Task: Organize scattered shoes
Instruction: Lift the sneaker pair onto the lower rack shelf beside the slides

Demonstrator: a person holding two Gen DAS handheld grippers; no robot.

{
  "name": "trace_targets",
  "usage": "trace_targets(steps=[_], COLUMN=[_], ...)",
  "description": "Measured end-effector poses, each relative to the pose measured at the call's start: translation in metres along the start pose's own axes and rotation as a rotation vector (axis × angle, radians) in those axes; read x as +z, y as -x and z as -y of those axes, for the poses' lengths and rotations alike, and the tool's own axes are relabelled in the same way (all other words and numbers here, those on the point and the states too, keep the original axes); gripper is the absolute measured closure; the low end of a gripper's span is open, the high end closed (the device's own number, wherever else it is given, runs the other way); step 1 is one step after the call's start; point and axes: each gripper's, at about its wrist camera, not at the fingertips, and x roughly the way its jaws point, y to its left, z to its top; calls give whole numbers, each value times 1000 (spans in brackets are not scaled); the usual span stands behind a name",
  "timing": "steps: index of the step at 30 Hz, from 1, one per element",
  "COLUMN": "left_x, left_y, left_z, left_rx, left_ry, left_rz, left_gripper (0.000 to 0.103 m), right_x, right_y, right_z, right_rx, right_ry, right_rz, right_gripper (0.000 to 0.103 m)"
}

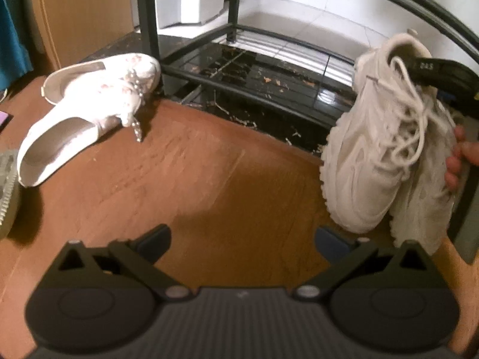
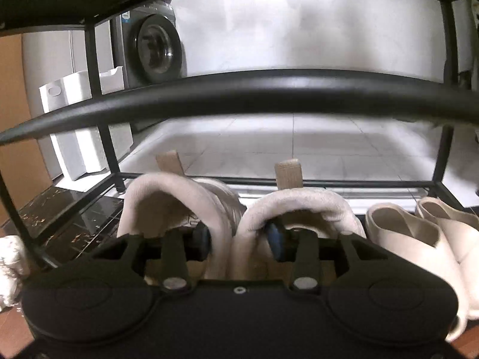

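Right gripper [image 2: 239, 239] pinching both sneakers' [image 2: 227, 209] inner collars, carrying the pair as one | rack shelf [image 2: 299, 184] ahead | left gripper [image 1: 242, 239] idling spread.

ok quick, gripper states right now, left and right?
Left gripper: open, empty, above the wooden floor.
Right gripper: shut on the pair of white sneakers, pinching their inner collars together.

Two sneakers [image 1: 359, 161] (four flats [image 1: 98, 89])

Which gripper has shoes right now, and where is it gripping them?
The right gripper holds the pair of white sneakers, pinching their adjoining inner collars, one finger inside each opening. The left gripper is open and empty.
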Motion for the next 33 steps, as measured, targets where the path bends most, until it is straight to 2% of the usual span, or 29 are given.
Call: trace_targets(steps=[2, 3, 4, 6, 13, 16, 17, 19, 21, 26, 30, 33], left_x=[0, 0, 0, -1, -2, -1, -1, -1, -2, -1, -2, -2], left_y=[-3, -4, -5, -5, 3, 6, 8, 8, 9, 5, 1, 1], left_z=[0, 0, 0, 0, -1, -1, -1, 0, 2, 0, 1, 4], left_rx=[5, 6, 6, 7, 2, -2, -3, -2, 0, 14, 16, 12], left_ry=[1, 0, -2, -4, 2, 5, 5, -1, -8, 0, -7, -21], left_rz=[-7, -8, -10, -13, 4, 10, 11, 16, 20, 7, -7, -6], left_gripper=[1, 1, 1, 1, 1, 1, 1, 1, 1, 1, 1, 1], right_x=[-2, -1, -1, -1, 3, 3, 4, 5, 6, 0, -7, -14], right_y=[-4, -5, -3, 7, 61, 88, 89, 90, 77, 41, 29, 31], right_z=[0, 1, 1, 1, 12, 22, 29, 42, 56, 62, 55, 47], right_rx=[0, 4, 10, 27, 116, 125, 109, 77, 70, 85, 91, 73], right_ry=[6, 11, 16, 29, 113, 195, 215, 243, 186, 100, 113, 169], right_rz=[6, 4, 10, 43, 65, 62, 31, -32, -112, -228, -270, -254], right_gripper=[53, 43, 27, 18, 18, 17, 17, 17, 17, 15, 15, 21])
